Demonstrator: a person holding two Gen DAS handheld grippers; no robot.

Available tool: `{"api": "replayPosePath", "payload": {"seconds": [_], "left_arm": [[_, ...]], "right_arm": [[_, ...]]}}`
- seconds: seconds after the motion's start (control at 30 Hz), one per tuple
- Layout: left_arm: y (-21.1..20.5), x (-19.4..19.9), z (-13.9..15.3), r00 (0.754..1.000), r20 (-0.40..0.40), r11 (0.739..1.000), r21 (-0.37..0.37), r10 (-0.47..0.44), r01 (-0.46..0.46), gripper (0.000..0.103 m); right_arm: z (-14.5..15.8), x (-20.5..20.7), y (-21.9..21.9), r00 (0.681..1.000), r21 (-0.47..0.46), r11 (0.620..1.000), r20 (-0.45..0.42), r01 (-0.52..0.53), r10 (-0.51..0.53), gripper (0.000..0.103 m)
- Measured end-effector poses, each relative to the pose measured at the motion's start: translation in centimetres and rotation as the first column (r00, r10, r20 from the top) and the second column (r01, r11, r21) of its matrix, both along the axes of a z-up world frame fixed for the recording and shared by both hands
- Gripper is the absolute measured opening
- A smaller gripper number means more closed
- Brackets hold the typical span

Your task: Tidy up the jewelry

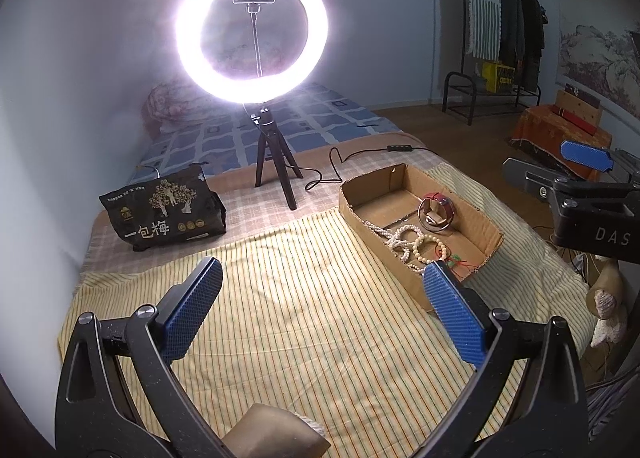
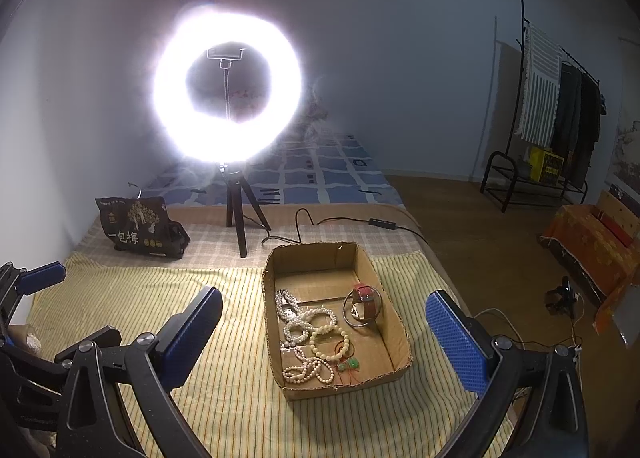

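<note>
A shallow cardboard box (image 2: 362, 254) (image 1: 488, 232) lies on the striped yellow cloth (image 2: 160, 298). Inside it are pearl necklaces (image 2: 298, 322) (image 1: 402, 236), a cream bead bracelet (image 2: 328, 342) (image 1: 430, 244), a green charm on red cord (image 2: 348, 364) (image 1: 454, 260), a metal bangle (image 2: 349, 314) (image 1: 424, 214) and a red leather watch (image 2: 368, 300) (image 1: 442, 206). My left gripper (image 1: 322, 290) is open over bare cloth left of the box, holding nothing. My right gripper (image 2: 324, 312) is open in front of the box, also empty. One blue pad of the right gripper (image 1: 586, 154) shows at the left wrist view's right edge.
A lit ring light on a small tripod (image 1: 276, 174) (image 2: 238, 218) stands behind the box, its cable (image 2: 344, 222) trailing right. A dark snack bag (image 1: 164, 214) (image 2: 140, 228) sits at the back left. Beyond the bed edge are a wooden floor and clothes rack (image 2: 560, 118).
</note>
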State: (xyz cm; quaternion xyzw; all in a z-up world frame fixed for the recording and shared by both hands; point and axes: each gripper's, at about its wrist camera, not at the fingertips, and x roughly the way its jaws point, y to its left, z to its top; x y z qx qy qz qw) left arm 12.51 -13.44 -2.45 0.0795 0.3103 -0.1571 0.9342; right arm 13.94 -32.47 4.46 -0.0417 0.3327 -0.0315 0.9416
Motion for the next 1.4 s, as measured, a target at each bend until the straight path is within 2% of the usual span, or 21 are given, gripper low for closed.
{"api": "replayPosePath", "payload": {"seconds": [1.4], "left_arm": [[-0.83, -0.81, 0.84, 1.000, 0.012, 1.000, -0.012, -0.022, 0.022, 0.102]], "right_arm": [[-0.80, 0.07, -0.01, 1.000, 0.005, 1.000, -0.030, -0.003, 0.003, 0.103]]}}
